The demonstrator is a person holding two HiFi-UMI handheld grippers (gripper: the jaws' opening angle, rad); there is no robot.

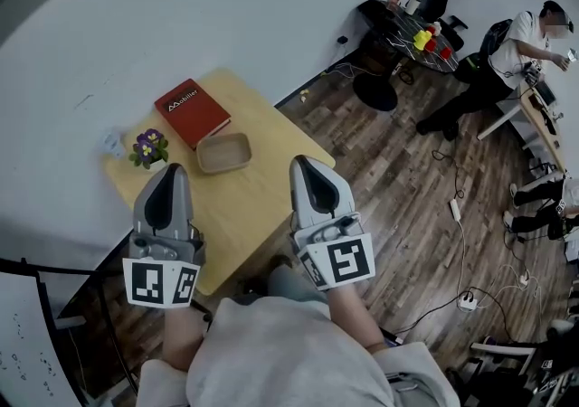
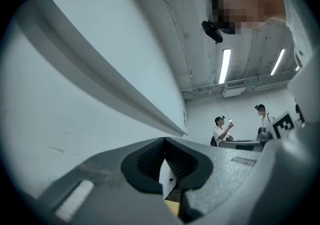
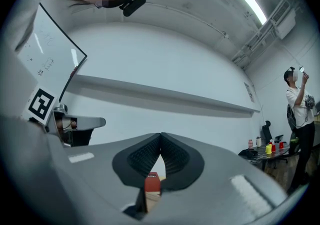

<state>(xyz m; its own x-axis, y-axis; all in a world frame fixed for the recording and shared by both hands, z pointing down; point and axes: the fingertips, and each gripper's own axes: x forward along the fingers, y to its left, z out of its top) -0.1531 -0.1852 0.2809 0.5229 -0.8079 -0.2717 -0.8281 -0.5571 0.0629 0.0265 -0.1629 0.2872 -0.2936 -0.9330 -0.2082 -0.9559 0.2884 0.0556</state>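
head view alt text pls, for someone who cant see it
The left gripper and right gripper, both shut and empty, hover above the near edge of a small wooden table. On it lie a red book, a shallow tray and a potted flower.

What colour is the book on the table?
The book is red, clearest in the head view.

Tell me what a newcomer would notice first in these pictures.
The left gripper and right gripper loom in the foreground of the head view, jaws together and empty, above a small wooden table. On it lie a red book, a shallow wooden tray just in front of it, and a little pot of purple flowers at the left edge.
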